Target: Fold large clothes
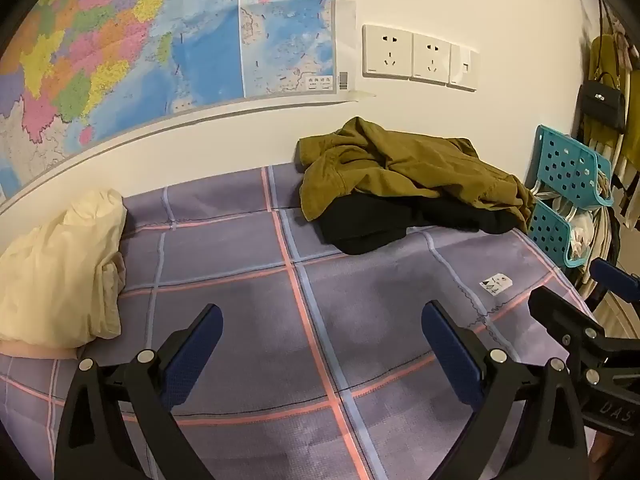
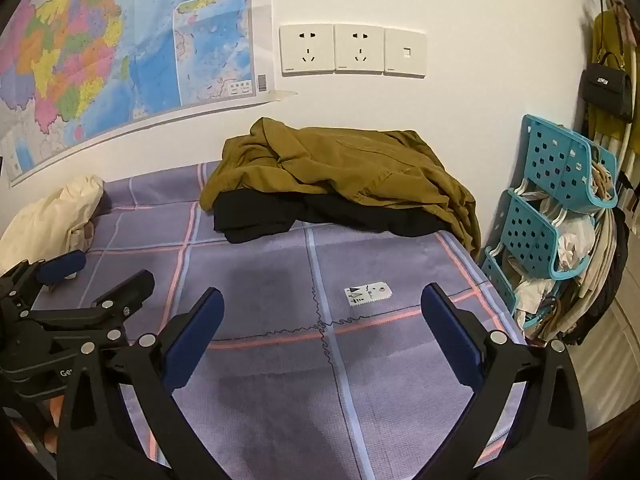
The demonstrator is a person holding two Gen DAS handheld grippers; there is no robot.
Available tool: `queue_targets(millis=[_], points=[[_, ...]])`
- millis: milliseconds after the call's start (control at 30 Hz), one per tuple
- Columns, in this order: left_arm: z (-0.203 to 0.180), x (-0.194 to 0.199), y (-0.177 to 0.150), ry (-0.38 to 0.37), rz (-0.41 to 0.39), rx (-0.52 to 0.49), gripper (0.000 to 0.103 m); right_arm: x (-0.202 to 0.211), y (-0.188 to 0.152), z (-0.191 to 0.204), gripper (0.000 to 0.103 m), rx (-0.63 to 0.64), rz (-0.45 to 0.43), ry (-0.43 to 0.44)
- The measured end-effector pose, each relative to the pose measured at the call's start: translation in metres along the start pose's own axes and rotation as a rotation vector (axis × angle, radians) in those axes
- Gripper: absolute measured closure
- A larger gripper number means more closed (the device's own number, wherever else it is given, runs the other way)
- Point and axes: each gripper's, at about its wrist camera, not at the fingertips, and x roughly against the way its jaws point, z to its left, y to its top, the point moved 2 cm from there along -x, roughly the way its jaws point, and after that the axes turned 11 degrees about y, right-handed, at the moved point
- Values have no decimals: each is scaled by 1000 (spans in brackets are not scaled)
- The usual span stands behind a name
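Olive-brown jacket (image 2: 340,164) lies crumpled on a black garment (image 2: 280,216) at the far side of the plaid bedsheet (image 2: 280,380), against the wall below the sockets (image 2: 352,48). Left gripper (image 1: 322,344) and right gripper (image 2: 322,328) both hover over bare sheet, jaws spread wide, nothing held. Next, I'd say: reach for the jacket only, pinch collar or shoulder seams, one each side, and drag it to the open middle. Risk: snagging the black layer underneath. Cream bundle (image 1: 60,264) sits well apart, left.
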Motion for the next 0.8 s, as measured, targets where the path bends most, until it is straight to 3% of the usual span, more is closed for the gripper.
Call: queue_targets(millis=[800], points=[[7, 6, 7, -6, -11, 27, 7, 3, 7, 4, 6, 4, -5, 9]])
